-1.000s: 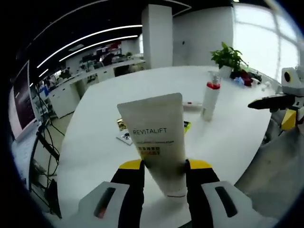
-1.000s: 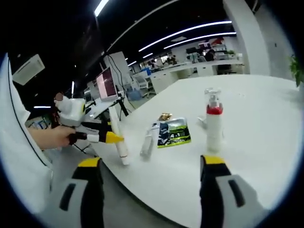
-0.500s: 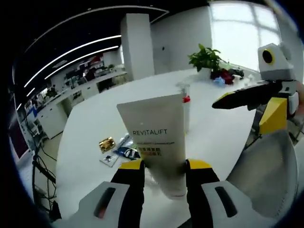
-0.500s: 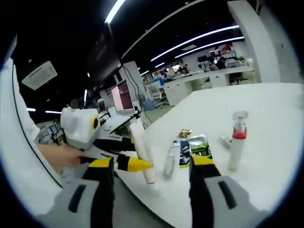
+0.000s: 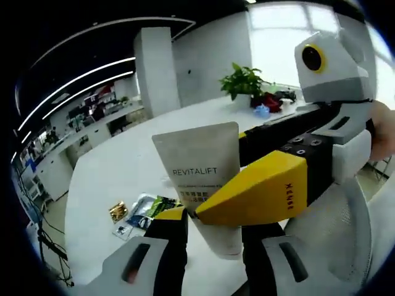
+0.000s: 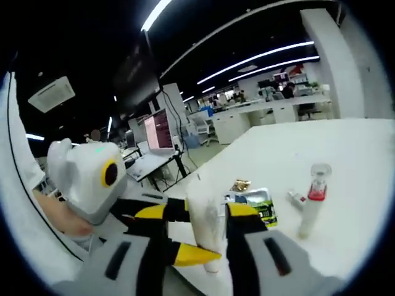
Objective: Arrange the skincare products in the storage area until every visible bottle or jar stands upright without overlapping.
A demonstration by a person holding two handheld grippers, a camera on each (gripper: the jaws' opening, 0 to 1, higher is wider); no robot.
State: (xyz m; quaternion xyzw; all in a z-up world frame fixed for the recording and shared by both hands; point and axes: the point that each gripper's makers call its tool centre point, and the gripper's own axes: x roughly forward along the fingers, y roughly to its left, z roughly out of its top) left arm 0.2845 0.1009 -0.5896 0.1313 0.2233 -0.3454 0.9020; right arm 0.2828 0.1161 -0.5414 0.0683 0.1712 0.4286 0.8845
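- White Revitalift tube (image 5: 203, 176) sits pinched in my left gripper (image 5: 213, 231), cap end down, above the tabletop (image 5: 117, 179).
- Right gripper (image 6: 197, 231) fingers close around that tube too.
- Pump bottle (image 6: 313, 203) stands upright near sachets (image 6: 256, 206).

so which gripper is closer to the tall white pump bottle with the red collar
Right. The right gripper has the pump bottle standing just beyond and to one side of its jaws; the left gripper is at the white tube, further back.
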